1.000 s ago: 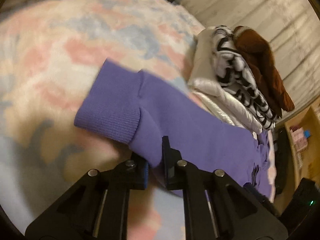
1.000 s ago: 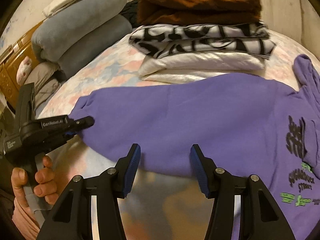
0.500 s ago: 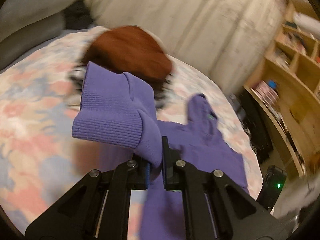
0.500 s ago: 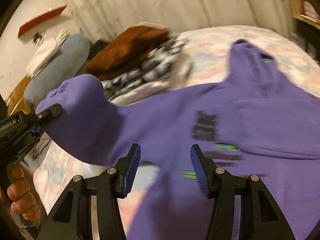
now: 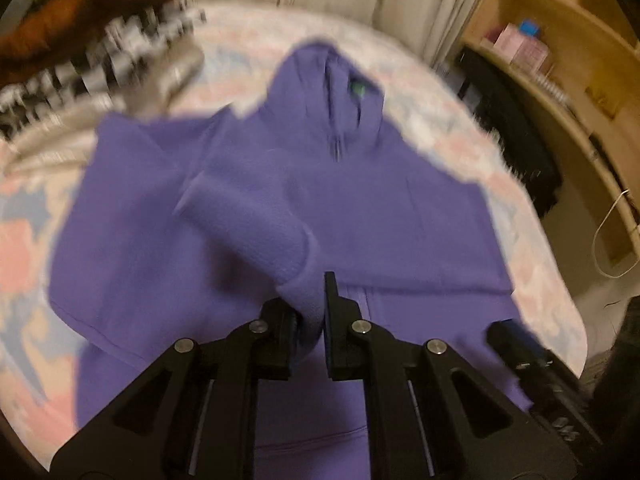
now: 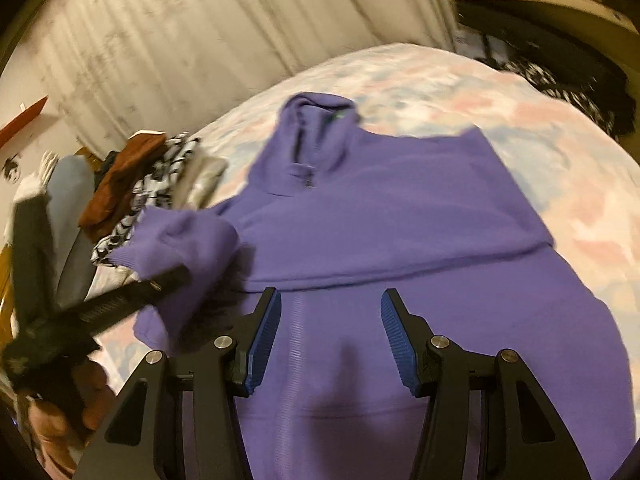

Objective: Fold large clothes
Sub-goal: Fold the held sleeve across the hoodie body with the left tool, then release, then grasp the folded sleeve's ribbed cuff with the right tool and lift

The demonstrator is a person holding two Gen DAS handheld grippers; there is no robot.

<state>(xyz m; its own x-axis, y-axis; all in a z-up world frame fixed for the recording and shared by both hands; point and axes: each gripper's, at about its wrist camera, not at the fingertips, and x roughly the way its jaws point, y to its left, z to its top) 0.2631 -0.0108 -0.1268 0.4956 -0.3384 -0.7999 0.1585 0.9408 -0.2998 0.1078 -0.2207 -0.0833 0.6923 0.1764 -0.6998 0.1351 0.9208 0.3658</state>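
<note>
A purple hoodie [image 5: 400,216] lies spread on a bed with a pastel pink-and-blue blanket [image 5: 24,240], its hood [image 6: 316,128] pointing toward the far curtain [image 6: 200,32]. The left hand-held gripper [image 5: 312,312] is closed tight on the cuff of the left sleeve [image 5: 248,216], holding it lifted above the chest of the garment. The right hand-held gripper [image 6: 330,336] hovers over the lower body of the hoodie with its blue-padded jaws wide apart and nothing between them.

The fold looks to be at an early-to-middle stage. The right sleeve appears already laid across the chest, where a straight horizontal edge crosses the body. The left sleeve is in the air and not yet set down. Judging from this, the sleeve remains to be placed, and the body and hood remain to be folded.

To the left sits a stack of folded clothes [image 6: 132,184]: a rust-brown piece on top, a black-and-white patterned one beneath, pale items below. A wooden shelf unit [image 5: 568,60] stands to the right of the bed.

Both views are smeared by motion blur, so edges and seams are soft. The hoodie's hem is cut off by the gripper bodies. Whether the garment lies face up or face down is hard to tell.
</note>
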